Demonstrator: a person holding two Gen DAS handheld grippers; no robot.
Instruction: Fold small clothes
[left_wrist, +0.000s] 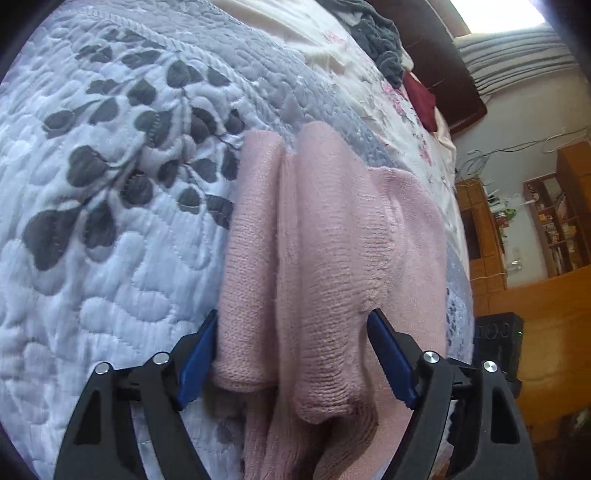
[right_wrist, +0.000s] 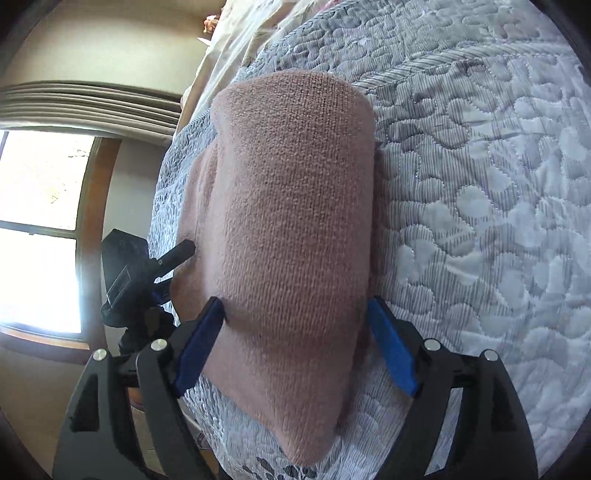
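A pink knit garment (left_wrist: 332, 251) lies folded in thick layers on a quilted bed cover (left_wrist: 110, 184). My left gripper (left_wrist: 291, 321) is open, its blue pads (left_wrist: 388, 354) straddling a bunched end of the garment with folds bulging between them. In the right wrist view the same garment (right_wrist: 295, 206) is a smooth folded block. My right gripper (right_wrist: 295, 306) is open too, with its pads (right_wrist: 199, 343) on either side of the near end. Off the garment's left edge the left gripper (right_wrist: 147, 273) shows as a dark shape. Whether the pads press the cloth is unclear.
The quilt has dark leaf prints (left_wrist: 122, 177). A grey garment (left_wrist: 376, 33) and a dark red one (left_wrist: 421, 99) lie farther up the bed near the headboard. Wooden shelves (left_wrist: 554, 221) stand beyond the bed edge. A bright window (right_wrist: 40, 229) is at the left.
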